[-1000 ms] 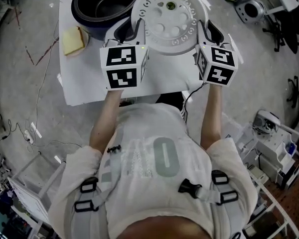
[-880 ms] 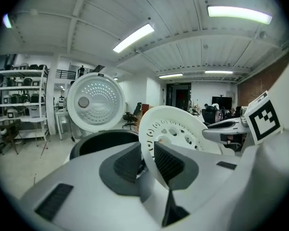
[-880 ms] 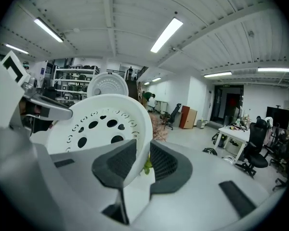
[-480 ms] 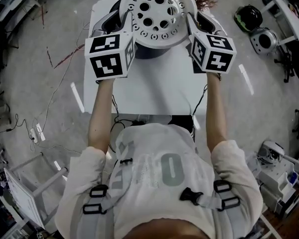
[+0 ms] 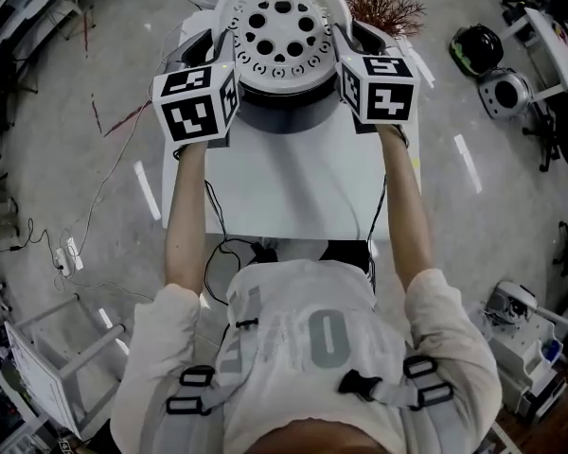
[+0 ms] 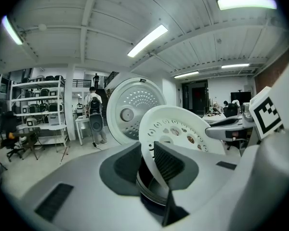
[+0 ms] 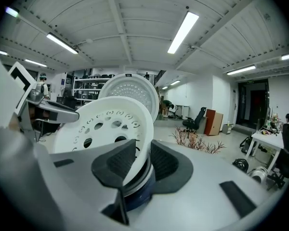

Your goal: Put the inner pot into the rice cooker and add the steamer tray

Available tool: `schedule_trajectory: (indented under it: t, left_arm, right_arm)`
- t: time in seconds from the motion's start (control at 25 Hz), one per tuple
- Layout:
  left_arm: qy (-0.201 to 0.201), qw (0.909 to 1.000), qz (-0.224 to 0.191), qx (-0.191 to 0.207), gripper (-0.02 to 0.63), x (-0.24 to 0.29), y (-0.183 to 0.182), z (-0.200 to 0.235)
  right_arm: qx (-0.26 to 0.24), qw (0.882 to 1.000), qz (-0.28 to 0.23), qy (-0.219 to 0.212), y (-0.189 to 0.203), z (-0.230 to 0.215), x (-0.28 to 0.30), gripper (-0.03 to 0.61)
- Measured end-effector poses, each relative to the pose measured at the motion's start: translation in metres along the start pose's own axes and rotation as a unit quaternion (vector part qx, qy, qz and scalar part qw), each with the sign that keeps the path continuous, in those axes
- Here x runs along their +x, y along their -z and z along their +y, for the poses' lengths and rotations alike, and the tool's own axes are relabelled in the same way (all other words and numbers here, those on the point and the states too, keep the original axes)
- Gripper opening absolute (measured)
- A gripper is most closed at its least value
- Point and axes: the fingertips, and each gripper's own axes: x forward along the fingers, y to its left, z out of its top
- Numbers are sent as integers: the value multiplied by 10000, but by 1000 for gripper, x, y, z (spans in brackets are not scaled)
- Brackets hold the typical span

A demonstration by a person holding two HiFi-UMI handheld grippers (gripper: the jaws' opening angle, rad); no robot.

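Observation:
I hold the white perforated steamer tray [image 5: 282,31] between both grippers, just above the dark rice cooker [image 5: 284,113]. My left gripper [image 5: 229,53] is shut on the tray's left rim and my right gripper [image 5: 338,51] on its right rim. In the left gripper view the pads pinch the tray's edge [image 6: 176,131] at the left gripper [image 6: 147,160], and a round metallic rim [image 6: 151,192] shows below. In the right gripper view the right gripper [image 7: 142,160] clamps the tray [image 7: 103,124] over the cooker's blue body [image 7: 137,197]. The cooker's lid [image 6: 132,110] stands open behind.
The cooker stands at the far end of a white table [image 5: 284,183]. Dried red twigs [image 5: 381,8] lie beyond its right corner. Small appliances [image 5: 497,91] sit on the floor at the right, and cables [image 5: 104,173] run along the floor at the left.
Both grippers carried the steamer tray forward and slightly up, from the table's near side to above the rice cooker. The grip on both rims stayed the same.

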Motion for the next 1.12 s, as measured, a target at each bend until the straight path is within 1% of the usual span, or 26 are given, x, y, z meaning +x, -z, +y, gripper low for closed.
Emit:
schedule_trajectory:
  t: [0.48,0.84,0.96,1.12]
  left_arm:
    - [-183,9993,301,-108,92,19,31,18]
    - [-123,9983,554,-131,92,31,48,19]
    - [-130,9979,636,-80,92,34,54,20]
    - [-46,9953,962,116,92,43,66,14]
  right_arm:
    - [-206,9993,258,-177,16,11,27,109]
    - [-290,9981,519,-174,33,11,39,115]
    - [-321,9977,581,-154,36,13,40,117]
    - [-243,9964,808,-81,47,8,43,115]
